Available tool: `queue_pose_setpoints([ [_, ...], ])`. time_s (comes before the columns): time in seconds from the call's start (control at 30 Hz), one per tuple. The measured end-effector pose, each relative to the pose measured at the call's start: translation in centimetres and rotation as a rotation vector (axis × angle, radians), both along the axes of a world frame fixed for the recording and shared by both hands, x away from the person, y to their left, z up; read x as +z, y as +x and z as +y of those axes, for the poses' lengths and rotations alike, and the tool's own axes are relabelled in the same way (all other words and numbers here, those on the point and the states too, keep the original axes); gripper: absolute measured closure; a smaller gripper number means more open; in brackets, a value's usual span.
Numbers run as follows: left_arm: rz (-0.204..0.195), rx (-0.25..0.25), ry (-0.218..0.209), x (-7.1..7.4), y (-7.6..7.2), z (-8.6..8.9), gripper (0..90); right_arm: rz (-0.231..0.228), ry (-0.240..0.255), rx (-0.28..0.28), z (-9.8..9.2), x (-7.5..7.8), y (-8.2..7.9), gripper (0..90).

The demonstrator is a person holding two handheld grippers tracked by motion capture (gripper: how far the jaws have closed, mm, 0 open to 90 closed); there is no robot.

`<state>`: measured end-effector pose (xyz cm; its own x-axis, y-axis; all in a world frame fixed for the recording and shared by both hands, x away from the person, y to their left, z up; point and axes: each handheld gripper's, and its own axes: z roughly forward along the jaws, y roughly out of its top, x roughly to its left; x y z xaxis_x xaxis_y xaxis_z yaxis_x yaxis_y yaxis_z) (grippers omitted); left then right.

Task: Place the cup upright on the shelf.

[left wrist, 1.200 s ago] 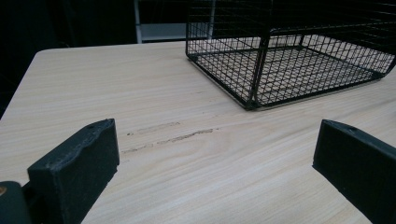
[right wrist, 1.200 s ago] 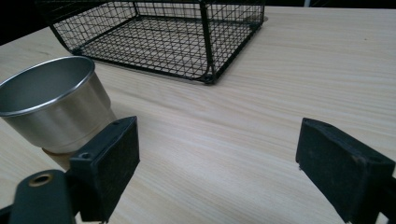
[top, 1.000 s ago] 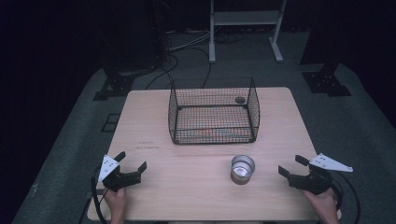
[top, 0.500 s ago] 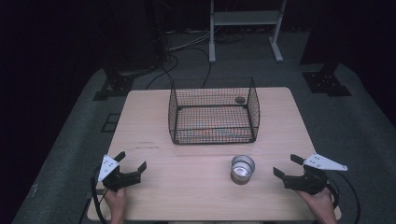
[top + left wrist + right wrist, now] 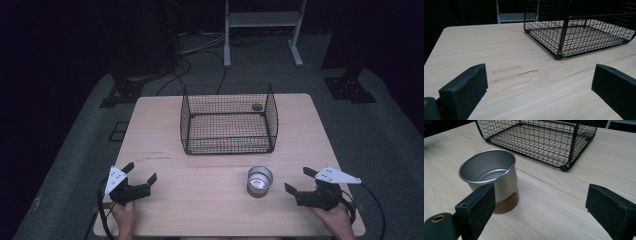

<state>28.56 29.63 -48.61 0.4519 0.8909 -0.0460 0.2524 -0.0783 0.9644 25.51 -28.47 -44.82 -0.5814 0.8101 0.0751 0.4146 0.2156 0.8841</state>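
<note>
We're just starting: nothing is gripped yet. The cup (image 5: 260,180) is standing upright on the table (image 5: 210,200), in front of the basket (image 5: 228,119) and apart from it. We're aiming the right gripper (image 5: 300,182) at the cup, jaws spread wide, near but not touching. The left gripper (image 5: 141,172) is idling at the near-left edge, jaws also apart. Judging by the layout, we're still needing to close on the cup, lift it, and probably drop it into the basket.
</note>
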Motion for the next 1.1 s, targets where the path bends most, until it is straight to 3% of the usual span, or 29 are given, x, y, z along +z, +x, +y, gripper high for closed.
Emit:
queue_pose_setpoints([
  [0.63,-0.002,0.002,0.000,0.0,0.0,0.0,0.0,0.013,-0.031,0.047,2.4,-0.5,-1.1,8.5],
  [0.93,-0.003,0.001,-0.001,0.0,0.0,0.0,0.0,0.011,-0.079,0.081,5.0,-0.9,-1.7,8.5],
  [1.1,-0.004,0.001,0.000,0.0,0.0,0.0,0.0,0.020,-0.082,0.062,5.8,-1.1,-1.8,8.5],
])
